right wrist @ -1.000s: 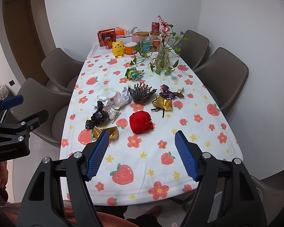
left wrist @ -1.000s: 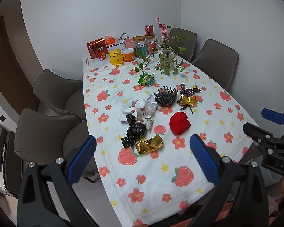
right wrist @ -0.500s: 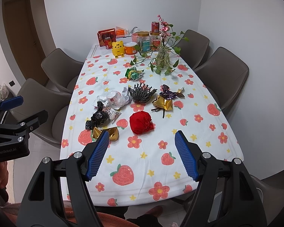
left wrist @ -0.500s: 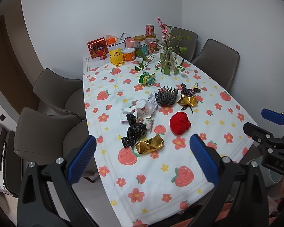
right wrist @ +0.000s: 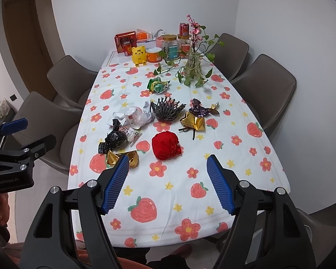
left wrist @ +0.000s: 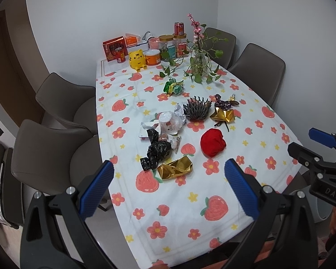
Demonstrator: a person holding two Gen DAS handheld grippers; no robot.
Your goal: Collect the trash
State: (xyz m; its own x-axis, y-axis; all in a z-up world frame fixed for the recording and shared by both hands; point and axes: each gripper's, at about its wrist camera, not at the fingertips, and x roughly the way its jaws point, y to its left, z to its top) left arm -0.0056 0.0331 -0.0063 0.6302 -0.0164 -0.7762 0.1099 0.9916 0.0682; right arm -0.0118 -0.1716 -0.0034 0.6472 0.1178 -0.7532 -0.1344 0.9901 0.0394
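Your left gripper (left wrist: 168,187) and your right gripper (right wrist: 168,182) both hang above the near end of the table (right wrist: 212,204), blue pads spread wide and nothing between them.

The trash lies in a loose cluster at mid-table, on the strawberry-and-flower cloth. Nearest you is a crumpled gold foil wrapper (left wrist: 175,168), shiny and creased, touching a knotted black plastic bag (left wrist: 156,151) just behind it. To the right sits a red crumpled ball (left wrist: 212,143) — soft, paper-like folds, standing apart from the rest. Behind the black bag are a clear plastic wrapper with a white cup shape (left wrist: 170,123) and a small foil tray (left wrist: 146,130) beside it. Farther back you have a dark spiky cluster (left wrist: 197,109), a second gold foil piece (left wrist: 222,116) with a purple wrapper (left wrist: 221,103) touching it, and a green wrapper (left wrist: 173,87) lying alone — near the glass vase of vines (left wrist: 199,63).
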